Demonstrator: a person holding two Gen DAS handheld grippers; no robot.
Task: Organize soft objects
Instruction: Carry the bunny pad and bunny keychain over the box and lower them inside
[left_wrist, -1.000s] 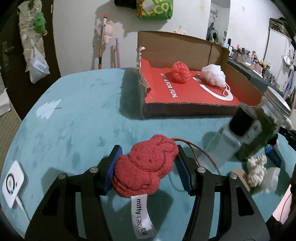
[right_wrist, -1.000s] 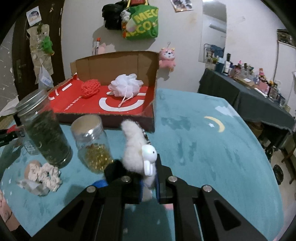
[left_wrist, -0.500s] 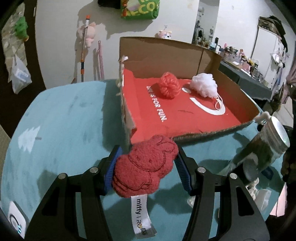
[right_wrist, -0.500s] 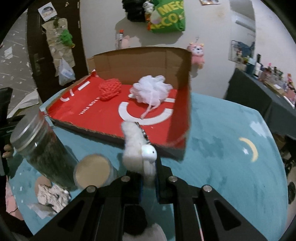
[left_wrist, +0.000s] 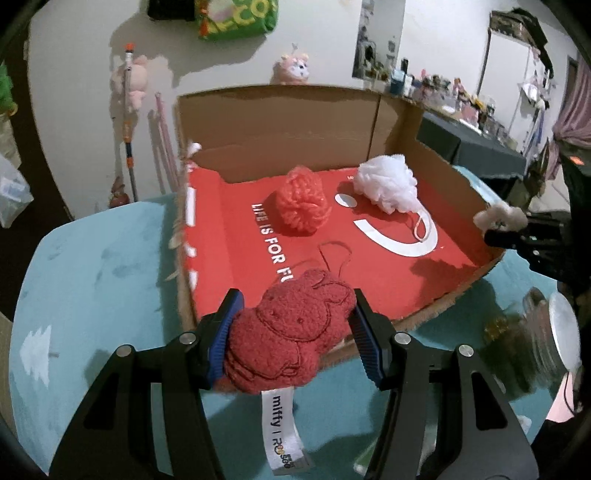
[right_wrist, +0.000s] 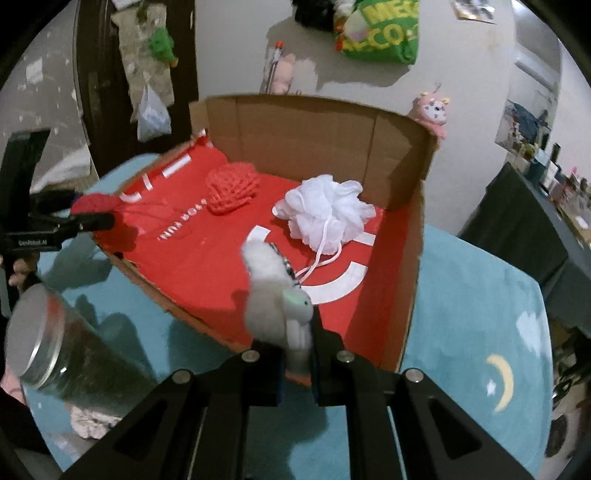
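My left gripper (left_wrist: 293, 332) is shut on a red plush rabbit (left_wrist: 291, 332) with a white label, held over the near edge of a cardboard box (left_wrist: 280, 122) with a red floor. My right gripper (right_wrist: 297, 354) is shut on a small white fluffy toy (right_wrist: 277, 295) with a keychain, held at the box's near rim. A red knitted ball (left_wrist: 303, 203) and a white mesh pouf (left_wrist: 388, 184) lie inside the box. The right gripper with its white toy (left_wrist: 500, 218) shows at the right of the left wrist view; the left gripper with the red rabbit (right_wrist: 92, 203) shows at the left of the right wrist view.
The box stands on a teal rug-covered table (left_wrist: 92, 266). A glass jar of dark green stuff (right_wrist: 62, 365) stands near left of the box. A crumpled pale object (right_wrist: 88, 421) lies beside it. A dark side table (right_wrist: 535, 229) stands at the right.
Both grippers have moved forward and a little up toward the box, each keeping its toy. The box now fills both views, and the jars have slid to the edges.
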